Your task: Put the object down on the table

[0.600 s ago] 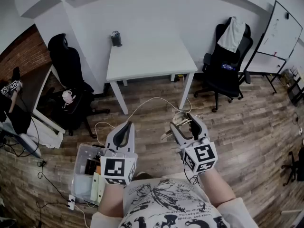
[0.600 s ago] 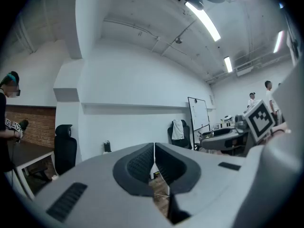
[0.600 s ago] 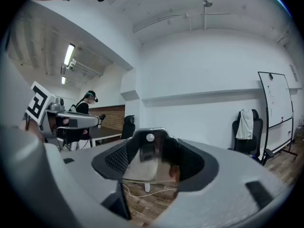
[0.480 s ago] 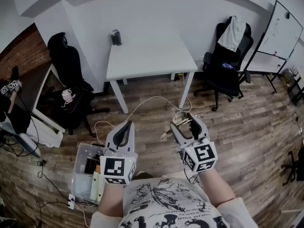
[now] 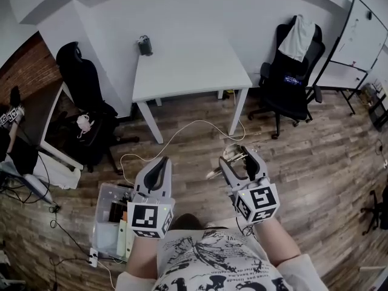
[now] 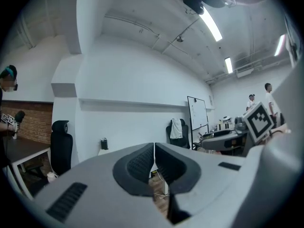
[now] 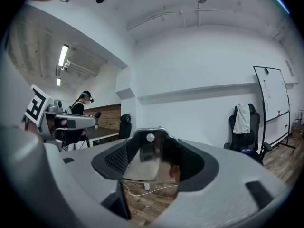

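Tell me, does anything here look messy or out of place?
A white cable lies in loose loops across the wooden floor in front of the white table, where someone could trip. Nothing looks spilled or broken.

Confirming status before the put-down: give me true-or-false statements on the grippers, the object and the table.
The right gripper is shut on a shiny object. True.
The left gripper's jaws stand apart. False: they are together, empty.
The object lies on the white table. False: the right gripper holds it over the wooden floor.
A light garment hangs on the chair right of the table. True.
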`<state>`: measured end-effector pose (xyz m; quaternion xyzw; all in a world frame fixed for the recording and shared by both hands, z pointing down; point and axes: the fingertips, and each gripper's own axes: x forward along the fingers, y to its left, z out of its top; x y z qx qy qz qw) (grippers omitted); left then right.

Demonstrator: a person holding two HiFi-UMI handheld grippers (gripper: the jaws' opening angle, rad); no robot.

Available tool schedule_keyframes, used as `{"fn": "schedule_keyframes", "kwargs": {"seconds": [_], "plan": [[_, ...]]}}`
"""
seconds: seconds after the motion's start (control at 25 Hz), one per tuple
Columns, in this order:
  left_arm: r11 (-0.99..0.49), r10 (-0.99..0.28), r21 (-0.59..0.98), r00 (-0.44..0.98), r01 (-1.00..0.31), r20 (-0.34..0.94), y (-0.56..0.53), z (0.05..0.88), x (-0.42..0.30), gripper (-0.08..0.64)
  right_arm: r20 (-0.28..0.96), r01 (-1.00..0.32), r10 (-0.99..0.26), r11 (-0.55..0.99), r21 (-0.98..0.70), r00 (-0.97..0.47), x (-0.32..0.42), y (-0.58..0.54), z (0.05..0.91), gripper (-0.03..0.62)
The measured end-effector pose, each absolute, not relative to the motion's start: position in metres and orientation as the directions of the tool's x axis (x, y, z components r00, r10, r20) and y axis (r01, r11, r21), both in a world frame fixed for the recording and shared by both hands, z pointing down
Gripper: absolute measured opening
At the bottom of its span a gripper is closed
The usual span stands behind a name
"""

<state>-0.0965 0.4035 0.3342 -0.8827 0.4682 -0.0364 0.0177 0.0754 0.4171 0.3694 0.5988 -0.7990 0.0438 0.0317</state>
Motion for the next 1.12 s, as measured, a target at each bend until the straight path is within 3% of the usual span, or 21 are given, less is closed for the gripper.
{"fn": "schedule_keyframes", "kwargs": {"seconds": [0.44,1.12], "plan": [[-0.564,-0.824,-0.044,0.559,-0.825,0.091,0.314,0.358,-0.104,0.012,0.156,-0.957,-0.944,0.287,-0.040,-0.289,0.069,0.329,0.394,0.281],[-0.668,-0.744,-0.039,0.665,-0.743,0.064,0.002,0.340,-0.115,0.012,0.191,-0.987,-0.969,0.153,-0.042,-0.158,0.061,0.032,0.381,0.281]]}}
